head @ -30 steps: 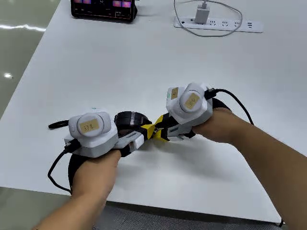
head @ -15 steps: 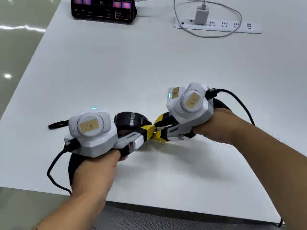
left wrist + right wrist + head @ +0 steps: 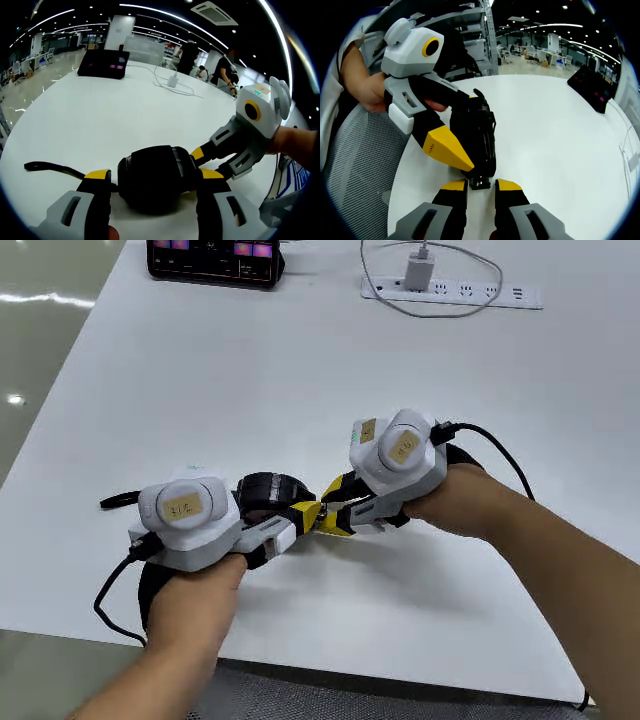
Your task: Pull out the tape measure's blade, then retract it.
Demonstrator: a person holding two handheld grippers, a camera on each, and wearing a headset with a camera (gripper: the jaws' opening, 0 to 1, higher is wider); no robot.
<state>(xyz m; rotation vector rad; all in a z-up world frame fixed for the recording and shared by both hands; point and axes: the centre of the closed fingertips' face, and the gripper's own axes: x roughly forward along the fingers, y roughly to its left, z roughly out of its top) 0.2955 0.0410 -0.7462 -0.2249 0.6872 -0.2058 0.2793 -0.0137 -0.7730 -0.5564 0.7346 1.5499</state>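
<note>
Your left tongs [image 3: 154,176] pinch the tape measure [image 3: 268,490]; your right tongs [image 3: 479,184] nip its blade hook [image 3: 480,182] at the mouth, so pull straight away from it.

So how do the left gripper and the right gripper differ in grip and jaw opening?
The left gripper clamps the black tape measure by its case, jaws wide apart; the right gripper pinches only the blade's end hook, jaws almost together. In the head view the left gripper sits lower in the picture than the right gripper. Both have yellow-tipped jaws.
</note>
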